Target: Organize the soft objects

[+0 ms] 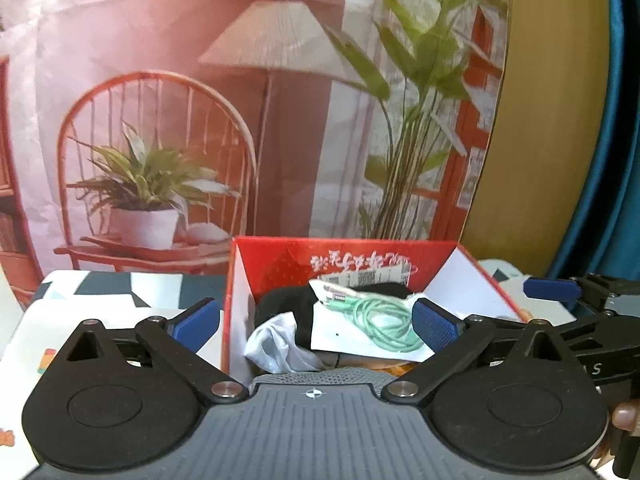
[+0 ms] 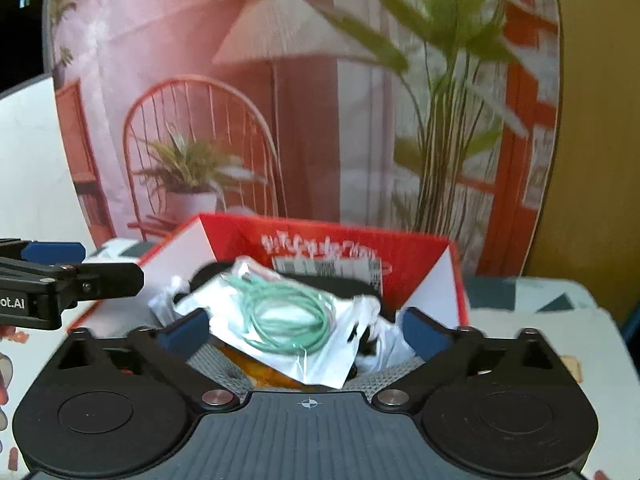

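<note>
Both sets of jaws were spread wide and pinched nothing. The left gripper [image 1: 316, 320] and the right gripper [image 2: 304, 328] hovered side by side at the near edge of a red cardboard box with white inner walls [image 1: 240, 280]. Inside the box, from left to right, lay a crumpled white plastic bag [image 1: 276, 344], a soft black cloth [image 1: 288, 304], and a clear flat packet holding a coiled mint-green cable [image 1: 384, 320]. The packet lay on top of the pile, tilted, its long side running left to right. A grey mesh fabric [image 1: 320, 378] showed under it. The box stood on a patterned white table [image 1: 100, 300].
</note>
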Tool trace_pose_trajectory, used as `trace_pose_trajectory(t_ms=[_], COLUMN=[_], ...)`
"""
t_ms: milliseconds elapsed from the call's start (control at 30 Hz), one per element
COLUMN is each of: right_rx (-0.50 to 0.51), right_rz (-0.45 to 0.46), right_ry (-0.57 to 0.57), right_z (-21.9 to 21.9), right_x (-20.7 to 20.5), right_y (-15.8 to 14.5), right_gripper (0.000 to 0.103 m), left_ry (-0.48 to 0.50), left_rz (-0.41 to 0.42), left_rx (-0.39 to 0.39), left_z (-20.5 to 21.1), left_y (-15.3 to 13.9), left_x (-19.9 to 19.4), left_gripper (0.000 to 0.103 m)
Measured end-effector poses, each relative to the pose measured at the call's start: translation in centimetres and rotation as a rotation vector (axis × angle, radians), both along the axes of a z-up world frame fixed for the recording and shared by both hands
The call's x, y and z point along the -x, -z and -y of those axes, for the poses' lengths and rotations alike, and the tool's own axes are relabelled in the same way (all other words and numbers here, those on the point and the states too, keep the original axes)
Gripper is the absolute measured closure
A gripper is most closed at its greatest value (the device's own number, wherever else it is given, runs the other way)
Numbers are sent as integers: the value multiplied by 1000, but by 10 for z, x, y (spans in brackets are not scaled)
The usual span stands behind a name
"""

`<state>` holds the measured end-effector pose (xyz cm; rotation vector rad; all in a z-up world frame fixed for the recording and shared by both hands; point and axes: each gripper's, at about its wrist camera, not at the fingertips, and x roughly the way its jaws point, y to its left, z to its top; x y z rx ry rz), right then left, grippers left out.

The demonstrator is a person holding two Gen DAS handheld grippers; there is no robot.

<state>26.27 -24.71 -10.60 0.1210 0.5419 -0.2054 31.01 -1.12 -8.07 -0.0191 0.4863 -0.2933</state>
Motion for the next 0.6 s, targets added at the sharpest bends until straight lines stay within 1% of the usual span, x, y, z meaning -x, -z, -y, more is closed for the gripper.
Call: trace_pose_trajectory(t_ms=[100, 200, 300, 400, 467, 533, 600], right_rx=[3, -22, -36, -35, -17, -2, -1], right_rz=[28, 71, 94, 114, 108, 101, 110], right_ry=[9, 20, 42, 74, 107, 130, 131], right_z=[-5, -9, -14, -20, -25, -30, -34], right_x=[13, 31, 48, 66, 76, 88, 104], right_y=[-16, -32, -46, -60, -69, -77, -85], right_gripper=[0, 0, 0, 0, 0, 0, 0], left_ry=[-17, -26, -47, -69, -79, -111, -138], left_rz=[11, 27, 42, 66, 91, 118, 138], left_rx=[7, 12, 7, -18, -45, -78, -98], left_z=[-4, -8, -10, -11, -10, -10, -10], left_y=[-14, -29, -41, -52, -58, -63, -68], left_x=[13, 32, 50, 73, 89, 106, 121], left_gripper=[0, 0, 0, 0, 0, 0, 0])
